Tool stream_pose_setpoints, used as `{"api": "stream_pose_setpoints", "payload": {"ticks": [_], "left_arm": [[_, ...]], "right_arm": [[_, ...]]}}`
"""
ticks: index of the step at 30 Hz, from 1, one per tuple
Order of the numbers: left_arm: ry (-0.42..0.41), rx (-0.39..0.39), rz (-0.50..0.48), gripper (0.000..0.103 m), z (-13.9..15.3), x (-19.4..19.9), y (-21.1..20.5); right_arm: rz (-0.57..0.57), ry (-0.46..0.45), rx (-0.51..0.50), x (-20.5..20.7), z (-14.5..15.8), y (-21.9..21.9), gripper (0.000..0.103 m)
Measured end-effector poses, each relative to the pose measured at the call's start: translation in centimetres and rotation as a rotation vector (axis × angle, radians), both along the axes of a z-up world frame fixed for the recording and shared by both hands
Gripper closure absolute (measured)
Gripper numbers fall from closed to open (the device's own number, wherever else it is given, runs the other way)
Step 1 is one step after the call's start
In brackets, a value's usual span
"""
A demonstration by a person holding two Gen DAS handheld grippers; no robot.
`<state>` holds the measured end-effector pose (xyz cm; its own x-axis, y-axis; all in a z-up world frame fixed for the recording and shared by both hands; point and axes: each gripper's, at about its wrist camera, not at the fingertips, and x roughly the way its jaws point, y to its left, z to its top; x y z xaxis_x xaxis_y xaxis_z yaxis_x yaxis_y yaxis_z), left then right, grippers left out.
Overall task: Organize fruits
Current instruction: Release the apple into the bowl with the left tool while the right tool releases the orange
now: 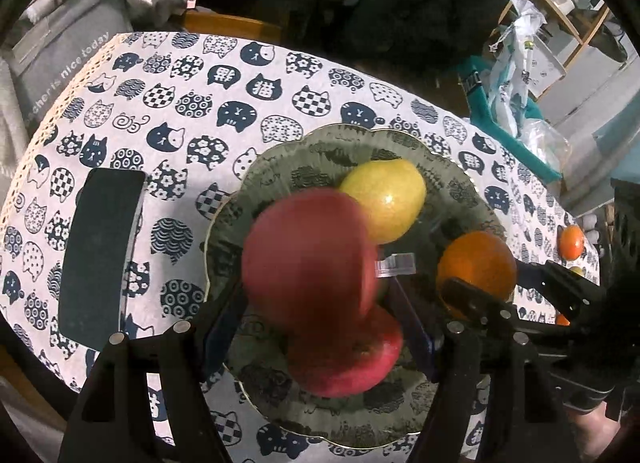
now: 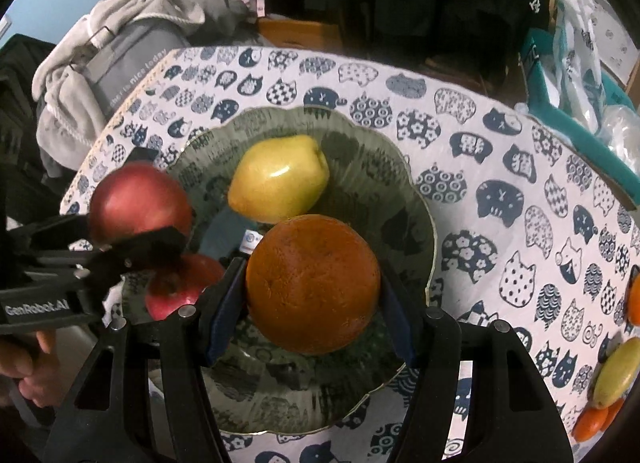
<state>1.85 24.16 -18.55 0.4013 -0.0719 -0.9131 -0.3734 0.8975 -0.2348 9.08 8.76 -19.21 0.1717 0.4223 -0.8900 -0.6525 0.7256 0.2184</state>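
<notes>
Both tongs hang over the green plate [image 2: 416,199], each clenched on a fruit. The left tongs [image 1: 316,295] grip a red apple [image 1: 308,259] between their blue pads, held just above a second red apple [image 1: 352,359] that already lies on the near side of the plate. The right tongs [image 2: 310,287] grip an orange [image 2: 312,283] over the plate's middle, just in front of the yellow-green pear [image 2: 280,179] resting toward the plate's far side. More fruit waits on the worktop [image 2: 500,167] well to the right of the plate: a small orange [image 2: 634,299], a yellow-green fruit [image 2: 616,373] and another orange one [image 2: 590,423] at the edge of view.

The step in hand looks like setting both fruits down on the plate. To do it well, lower each fruit to a bare patch of the plate rather than on top of a neighbour: the held apple should shift clear of the apple under it, and the orange should land in the open space in front of the pear. Ease the pads apart only once the fruit bears on the plate, since round fruit released early may roll off the scalloped rim. Keep the two tongs from knocking each other, as they work close together
</notes>
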Motion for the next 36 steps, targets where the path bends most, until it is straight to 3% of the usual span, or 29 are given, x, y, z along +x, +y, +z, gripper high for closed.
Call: {"api": "stream_pose_setpoints", "payload": {"ticks": [6,18,36], "left_arm": [[0.003,-0.010,-0.017,0.029,0.0,0.1,-0.3],[-0.003,0.017,-0.041,0.029,0.6,-0.1,-1.1],[-0.089,0.037,-0.137,0.029,4.9,-0.2,-5.5]], "right_arm": [[-0.002,0.016,-0.022,0.0,-1.2,-0.1,0.038],[-0.048,0.018,0.029,0.7,0.3,-1.6,0.039],[-0.146,-0.144,0.087,-0.2,8.2,-6.7,0.036]]}}
